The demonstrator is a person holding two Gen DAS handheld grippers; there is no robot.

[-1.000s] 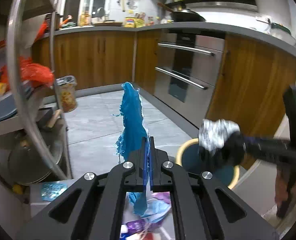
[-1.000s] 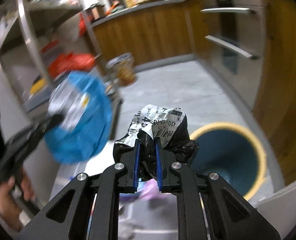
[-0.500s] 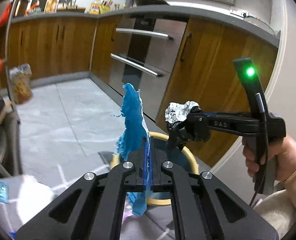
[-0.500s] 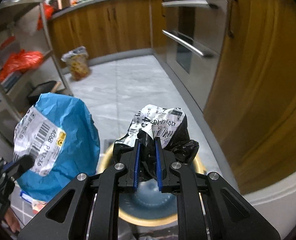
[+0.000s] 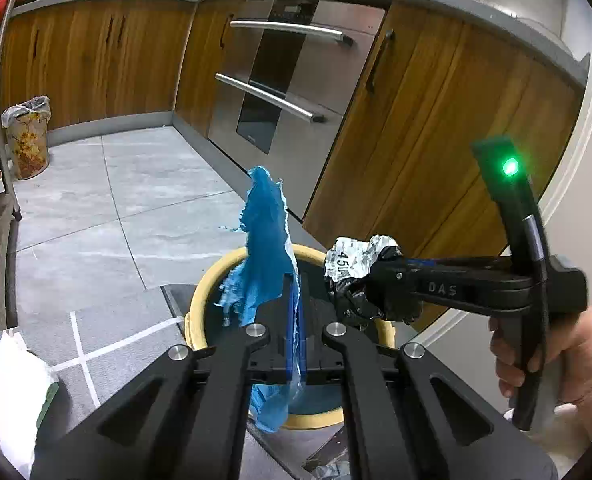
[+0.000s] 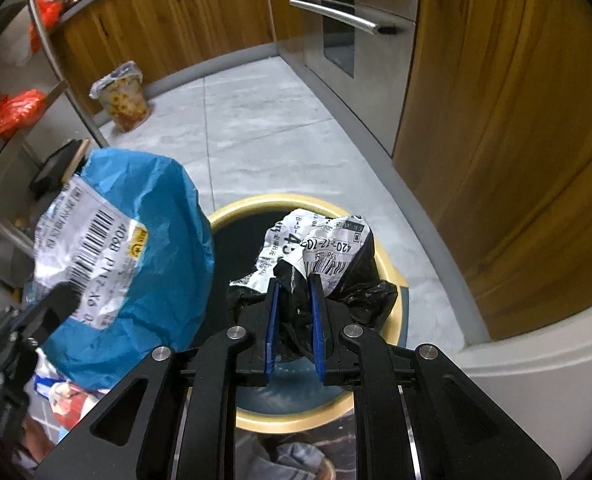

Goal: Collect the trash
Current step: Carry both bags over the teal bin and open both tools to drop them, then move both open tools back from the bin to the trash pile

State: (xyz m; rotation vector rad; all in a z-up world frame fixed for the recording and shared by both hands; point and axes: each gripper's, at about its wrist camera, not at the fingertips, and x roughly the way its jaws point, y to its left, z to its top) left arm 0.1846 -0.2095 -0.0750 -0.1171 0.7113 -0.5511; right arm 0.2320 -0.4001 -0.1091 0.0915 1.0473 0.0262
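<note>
Left gripper (image 5: 296, 344): jaws clamped thin on a blue mailer bag (image 5: 266, 240), label side turned away, most of the sheet standing free above the pads and a torn tail hanging below. Right gripper (image 6: 294, 320): jaws narrow, pinching a crumpled black-and-white mailer bag (image 6: 320, 256), wad bulging past both blue pads. Both loads poised over the mouth of a yellow-rimmed bin (image 6: 392, 272) on the grey tile floor (image 5: 116, 200), the wad roughly centred, the blue bag nearer the left rim.

Likely trouble from here:
- Blue sheet broad and light, so apt to drift on release and drape across the rim or slide to the floor instead of dropping in.
- Thin film prone to clinging to a pad, staying put when the jaws part.
- Two grippers close together over one opening; risk of knocking each other, or of one bag catching the other.
- Wad springy; could bounce off the rim if let go off-centre.

Second bin, lined and patterned (image 5: 28, 136), well apart by the cabinets.
</note>
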